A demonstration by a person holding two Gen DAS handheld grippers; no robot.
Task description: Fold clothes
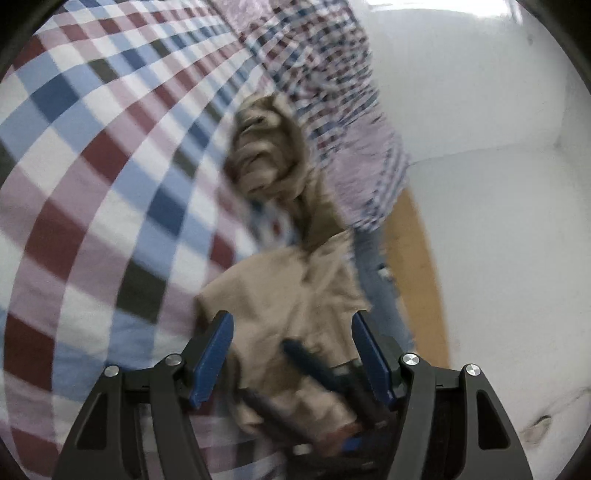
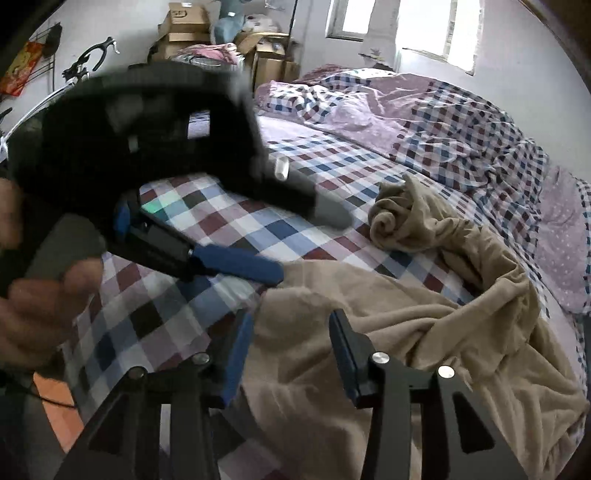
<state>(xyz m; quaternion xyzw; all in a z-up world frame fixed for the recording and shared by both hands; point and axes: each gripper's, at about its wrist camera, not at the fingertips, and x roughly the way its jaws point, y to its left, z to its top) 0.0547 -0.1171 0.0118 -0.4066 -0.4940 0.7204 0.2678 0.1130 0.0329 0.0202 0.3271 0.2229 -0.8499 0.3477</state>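
Two tools are hovering over one crumpled tan garment (image 2: pixel 424 332) that is lying on the bed, w/ one end twisted into a tight roll (image 2: pixel 391 221) further up the checked sheet (image 2: pixel 221 221) and the rest bunching toward the near edge. The right tool (image 2: pixel 291 332) is sitting w/ its blue pads spread apart, nothing between them, poised just above the nearest hem. The left tool (image 1: pixel 291 332) is likewise gaping wide over the tan cloth, not clamping anything; in the right wrist view it is crossing the frame, blurred, w/ a hand (image 2: pixel 40 291) gripping its handle. Judging the step: they are probably going for two corners to shake the thing flat before any fold. To do that well, each tool should be closing on a single layer at a seam or corner, well apart from the other, not on a bunched wad; the twisted end needs unrolling first, else creases are getting locked in. Both views are motion-blurred, so exact edges are hard to pick. The bed is soft and wrinkly, so cloth will drag, not slide. A rumpled checked duvet (image 2: pixel 461 122) is piling up at the far side; cardboard boxes (image 2: pixel 184 29) are stacking by the wall, a window (image 2: pixel 424 26) is glaring, and a wooden bed frame (image 1: pixel 417 280) is edging a white wall.
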